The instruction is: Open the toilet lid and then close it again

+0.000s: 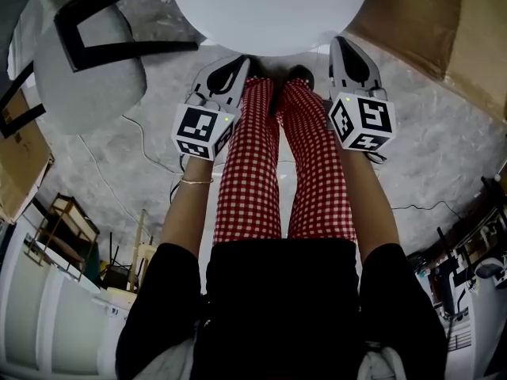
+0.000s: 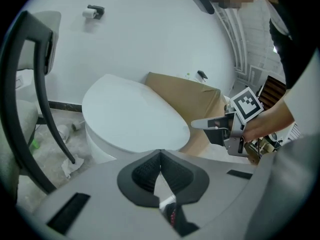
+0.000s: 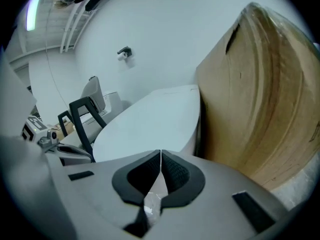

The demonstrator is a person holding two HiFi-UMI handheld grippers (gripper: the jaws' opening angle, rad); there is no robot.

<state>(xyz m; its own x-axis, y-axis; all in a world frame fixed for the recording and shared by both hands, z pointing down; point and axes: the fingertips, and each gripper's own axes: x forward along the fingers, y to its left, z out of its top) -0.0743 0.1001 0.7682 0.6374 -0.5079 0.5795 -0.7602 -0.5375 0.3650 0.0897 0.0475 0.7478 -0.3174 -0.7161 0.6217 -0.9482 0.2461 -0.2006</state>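
My left claw [image 1: 236, 66] is closed; in the left gripper view its two ribbed pads [image 2: 150, 171] meet at the tips and nothing is between them. My right claw [image 1: 348, 52] is closed too, the pads [image 3: 172, 173] touching at the front, with nothing held. Both claws hang just in front of the toilet lid [image 1: 269, 6], one at each side of its front edge, not touching it; the lid lies down flat over the bowl, white and closed. Between my arms I see my red checked trousers [image 1: 253, 165]. A large cardboard sheet [image 3: 260, 94] leans just beside the toilet on my right; a grey chair with a black frame [image 1: 87, 54] stands on my left; a paper roll holder [image 2: 94, 11] is on the white wall.
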